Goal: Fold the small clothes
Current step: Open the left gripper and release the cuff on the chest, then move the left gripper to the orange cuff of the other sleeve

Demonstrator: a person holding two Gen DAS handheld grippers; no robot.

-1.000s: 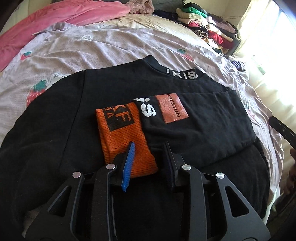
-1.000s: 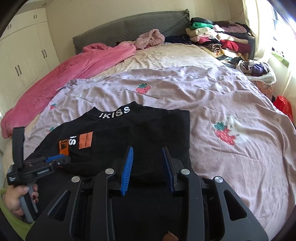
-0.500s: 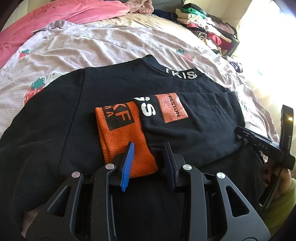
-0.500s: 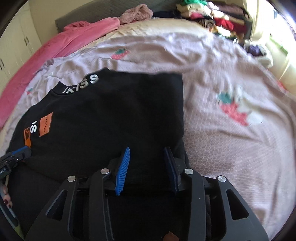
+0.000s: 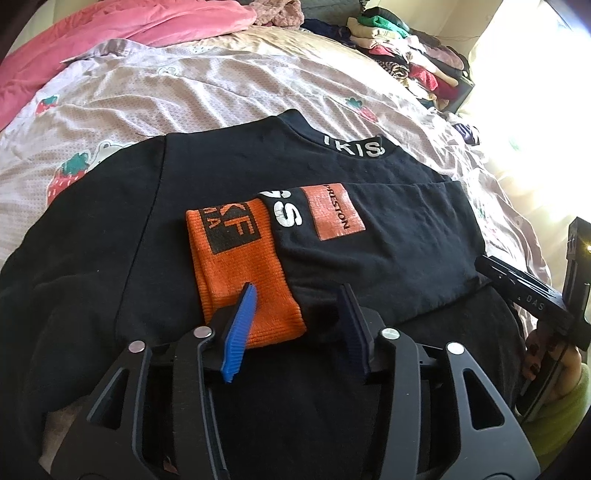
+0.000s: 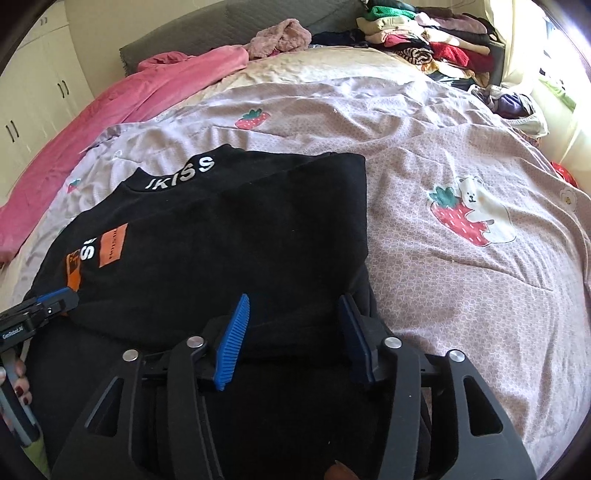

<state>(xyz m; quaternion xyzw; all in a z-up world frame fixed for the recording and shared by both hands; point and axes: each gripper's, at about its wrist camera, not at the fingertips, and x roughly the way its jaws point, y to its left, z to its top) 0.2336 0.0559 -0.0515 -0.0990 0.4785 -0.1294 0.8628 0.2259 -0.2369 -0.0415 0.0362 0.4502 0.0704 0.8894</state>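
Garment: black sweatshirt (image 5: 229,173), laid flat on the lilac strawberry-print bed cover (image 6: 443,155), collar at the far side, hem nearest both cameras.
Fold state: right sleeve (image 5: 384,251) already laid across the chest, ending in an orange ribbed cuff (image 5: 240,280); the left side is not yet folded in, judging by the wide black spread there.
Left gripper (image 5: 295,325): fingers apart, empty, hovering just over the end of the cuff.
Right gripper (image 6: 291,332): fingers apart, empty, over the lower right part of the body near the folded right edge.
Key relation: sweatshirt lies ahead of both grippers, long axis running collar to hem, away from the cameras; the left gripper is nearer the unfolded side, so that fold probably falls to it.
Writing: collar "IKISS" (image 6: 181,171); orange patch "PRESTON" (image 5: 336,212); cuff block "KF" with smaller letters below, not readable; large white "S" beside the patch.
Surround: pink blanket (image 6: 110,107), stacked clothes (image 6: 424,33) at the far corner.
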